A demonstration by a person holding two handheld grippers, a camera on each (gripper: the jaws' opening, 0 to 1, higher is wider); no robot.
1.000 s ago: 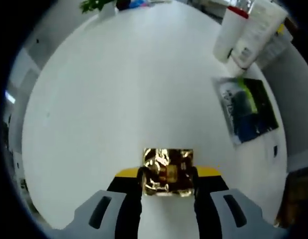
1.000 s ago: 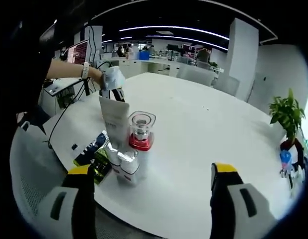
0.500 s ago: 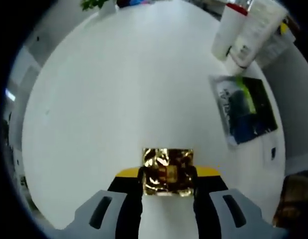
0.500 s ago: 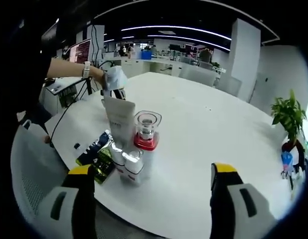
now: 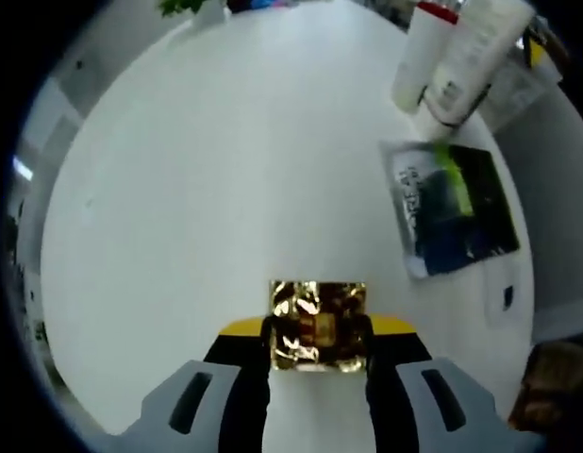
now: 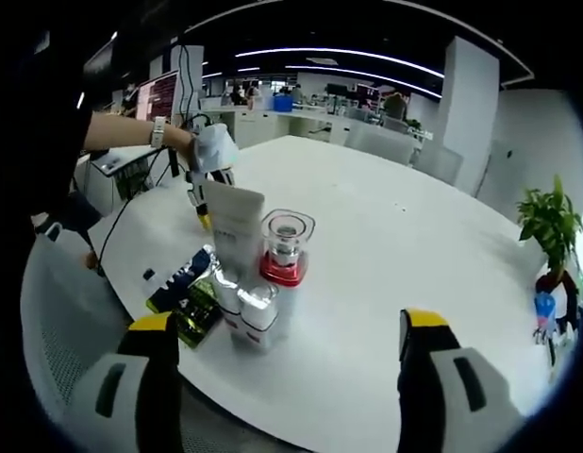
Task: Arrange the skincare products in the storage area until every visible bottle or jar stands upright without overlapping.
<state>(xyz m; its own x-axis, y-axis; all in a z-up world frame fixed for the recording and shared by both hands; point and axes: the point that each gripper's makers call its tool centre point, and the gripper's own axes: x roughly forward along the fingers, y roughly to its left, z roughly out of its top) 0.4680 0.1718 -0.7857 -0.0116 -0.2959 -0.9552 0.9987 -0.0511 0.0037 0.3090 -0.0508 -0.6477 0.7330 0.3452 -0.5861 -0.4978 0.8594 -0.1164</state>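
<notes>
The left gripper (image 5: 317,347) has its jaws squeezed on a shiny gold packet (image 5: 317,324), held low over the white table (image 5: 225,170). The right gripper (image 6: 290,354) has its jaws wide apart with nothing between them. A red-capped bottle (image 6: 282,283) and a white tube (image 6: 235,236) stand straight up together. Beside them, a dark green packet (image 5: 452,206) lies flat on the table.

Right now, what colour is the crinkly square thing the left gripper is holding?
Shiny gold. The foil packet shows best in the left gripper view.
</notes>
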